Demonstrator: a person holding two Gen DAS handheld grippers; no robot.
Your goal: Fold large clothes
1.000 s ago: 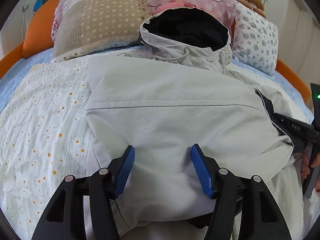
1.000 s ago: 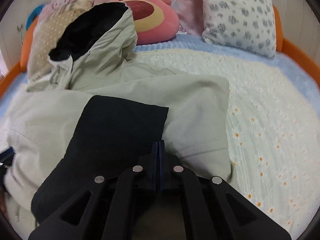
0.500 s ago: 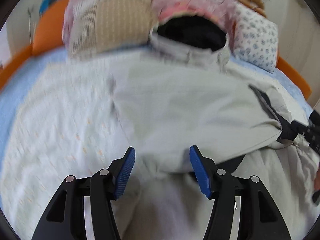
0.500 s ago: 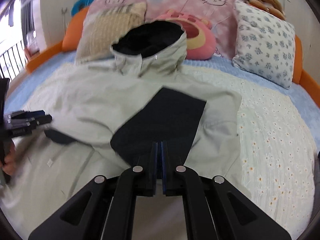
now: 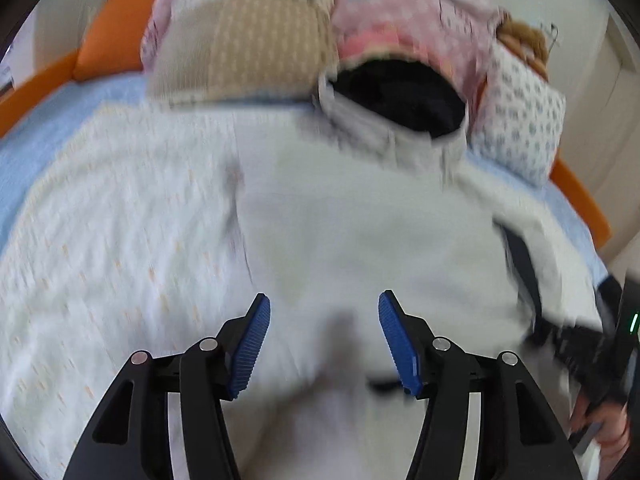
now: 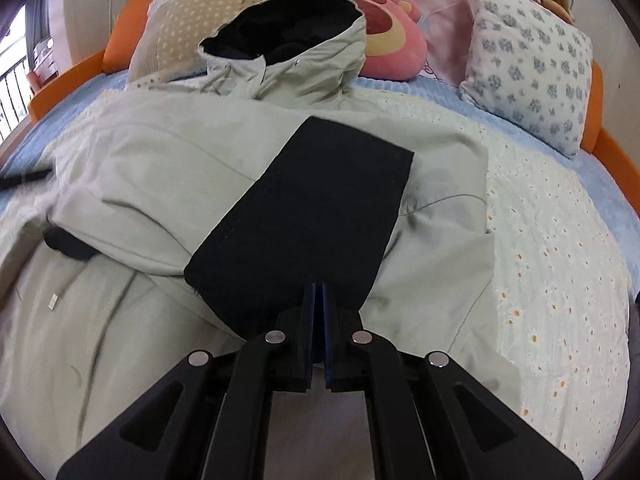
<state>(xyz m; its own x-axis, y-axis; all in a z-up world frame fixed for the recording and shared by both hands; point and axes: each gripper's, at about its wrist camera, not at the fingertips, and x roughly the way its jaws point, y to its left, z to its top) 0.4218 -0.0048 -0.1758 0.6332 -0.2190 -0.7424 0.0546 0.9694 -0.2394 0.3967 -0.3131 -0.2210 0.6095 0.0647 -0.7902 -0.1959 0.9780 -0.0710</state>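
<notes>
A pale grey-green hooded jacket point(image 6: 168, 168) lies spread on the bed, its black-lined hood point(image 6: 280, 28) toward the pillows. A black sleeve panel point(image 6: 316, 216) is folded across the jacket's body and narrows toward my right gripper point(image 6: 318, 292), which is shut with the panel's near end pinched at its tips. In the blurred left wrist view the jacket point(image 5: 360, 232) fills the middle. Above its lower part hangs my left gripper point(image 5: 324, 320), open, with only fabric far below between its blue pads.
Pillows line the head of the bed: a beige dotted one point(image 6: 208, 12), a pink plush one point(image 6: 384, 40) and a white flowered one point(image 6: 532, 76). An orange bed rail point(image 6: 612, 148) runs round the edge. A daisy-print sheet point(image 6: 560, 280) covers the mattress. A hand point(image 5: 604, 432) shows at right.
My right gripper has drawn back and rolled, staying shut, so the black panel and the whole jacket now show. My left gripper has risen, still open, above the jacket.
</notes>
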